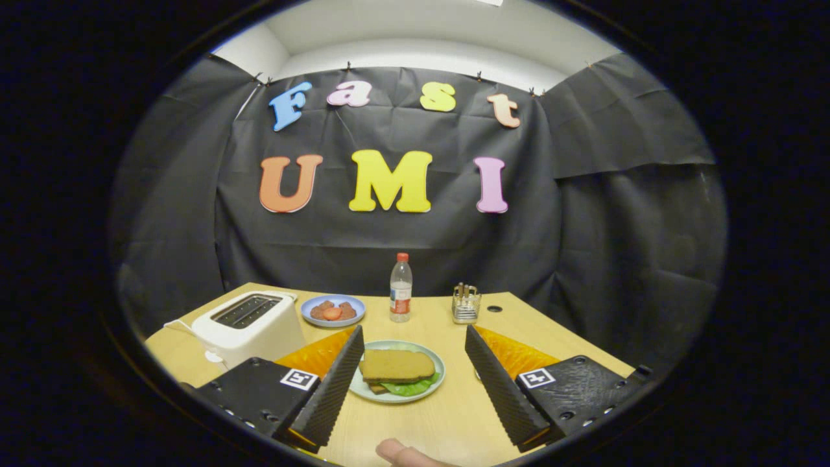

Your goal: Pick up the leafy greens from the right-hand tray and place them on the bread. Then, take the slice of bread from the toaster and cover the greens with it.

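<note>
Bread [397, 365] is seen covering the greens [407, 387] on the plate [438, 378], between the spread, empty fingers [414, 383]; a careless retreat could nudge the stack askew.

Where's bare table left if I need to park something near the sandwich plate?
Bare tabletop lies between the open tongs, just short of the sandwich plate. Another strip runs behind that plate, bordered by the bottle and the wire holder. It is crowded toward the toaster and blue plate.
</note>
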Motion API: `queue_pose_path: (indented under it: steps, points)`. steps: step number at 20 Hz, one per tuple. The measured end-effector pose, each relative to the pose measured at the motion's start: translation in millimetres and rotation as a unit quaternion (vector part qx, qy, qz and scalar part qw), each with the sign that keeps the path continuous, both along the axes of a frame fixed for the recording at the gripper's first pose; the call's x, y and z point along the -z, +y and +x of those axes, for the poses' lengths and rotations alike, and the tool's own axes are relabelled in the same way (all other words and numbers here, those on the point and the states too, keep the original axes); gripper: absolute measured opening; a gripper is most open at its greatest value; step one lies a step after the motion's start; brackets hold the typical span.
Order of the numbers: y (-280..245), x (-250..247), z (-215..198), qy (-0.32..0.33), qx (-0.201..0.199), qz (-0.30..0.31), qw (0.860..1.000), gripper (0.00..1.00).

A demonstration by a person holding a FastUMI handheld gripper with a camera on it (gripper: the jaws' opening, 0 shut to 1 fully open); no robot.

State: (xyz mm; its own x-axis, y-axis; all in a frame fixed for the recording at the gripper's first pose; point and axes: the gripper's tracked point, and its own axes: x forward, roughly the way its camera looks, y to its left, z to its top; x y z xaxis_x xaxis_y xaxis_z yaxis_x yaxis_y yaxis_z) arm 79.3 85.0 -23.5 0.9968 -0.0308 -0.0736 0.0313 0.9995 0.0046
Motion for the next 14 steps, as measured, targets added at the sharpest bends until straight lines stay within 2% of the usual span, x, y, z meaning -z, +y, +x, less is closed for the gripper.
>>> queue_pose_path:
  steps: [6,14]
  points:
    - [13,-34,-54,-0.022,-0.011,0.014,1.000,0.96]
    - [2,-36,-81,-0.012,0.002,0.031,0.999,0.96]
